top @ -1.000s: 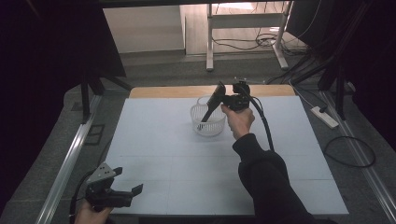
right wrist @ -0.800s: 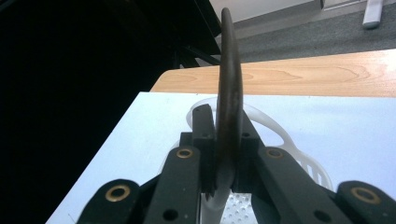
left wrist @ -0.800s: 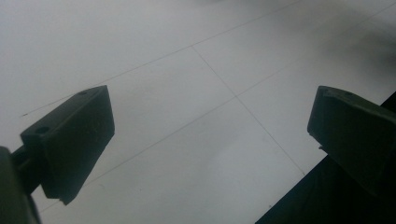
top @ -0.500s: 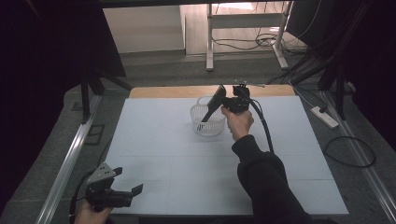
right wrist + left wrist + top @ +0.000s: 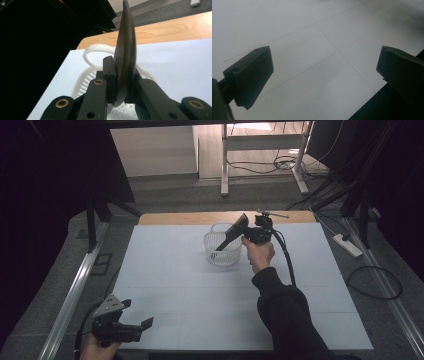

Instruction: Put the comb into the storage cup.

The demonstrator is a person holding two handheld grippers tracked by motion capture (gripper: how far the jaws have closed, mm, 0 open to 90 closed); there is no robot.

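High view, left to right: the left gripper (image 5: pixel 131 326) hovers at the white table's (image 5: pixel 175 285) near-left corner, jaws spread wide with nothing between them. Farther back, the right gripper (image 5: pixel 248 233) clamps a dark spatula (image 5: pixel 231 234), tilted, its lower end inside the white basket (image 5: pixel 222 251).

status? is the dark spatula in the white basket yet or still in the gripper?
Done: the right gripper has the dark spatula picked up, jaws clamped on it. In hand: it hangs tilted over the white basket, lower end inside the rim. Left: let it go into the basket. The left gripper idles open at the near table edge.
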